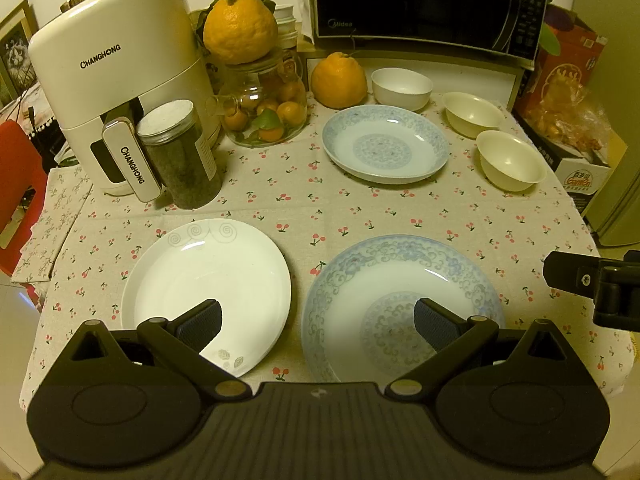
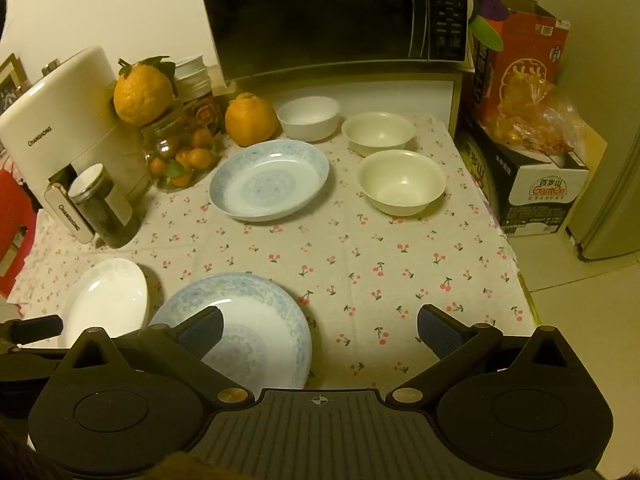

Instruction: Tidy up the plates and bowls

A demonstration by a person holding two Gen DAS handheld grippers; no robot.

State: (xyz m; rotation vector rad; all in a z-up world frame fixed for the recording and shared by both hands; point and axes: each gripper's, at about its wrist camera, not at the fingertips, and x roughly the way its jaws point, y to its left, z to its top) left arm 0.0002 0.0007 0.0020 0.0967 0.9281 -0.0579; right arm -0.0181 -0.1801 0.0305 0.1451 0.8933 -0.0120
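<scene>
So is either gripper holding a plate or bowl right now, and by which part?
Nothing is held. The left gripper and right gripper are both wide open above the table, with no dish between the jaws.

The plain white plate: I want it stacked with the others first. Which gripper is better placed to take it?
Left. The left gripper, open, hangs over the white plate and the near blue plate. The right gripper hangs over bare tablecloth beyond the blue plate.

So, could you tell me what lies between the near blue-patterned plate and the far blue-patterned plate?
Only bare cherry-print tablecloth separates the near blue plate from the far blue plate; the right wrist view shows it clearest.
</scene>
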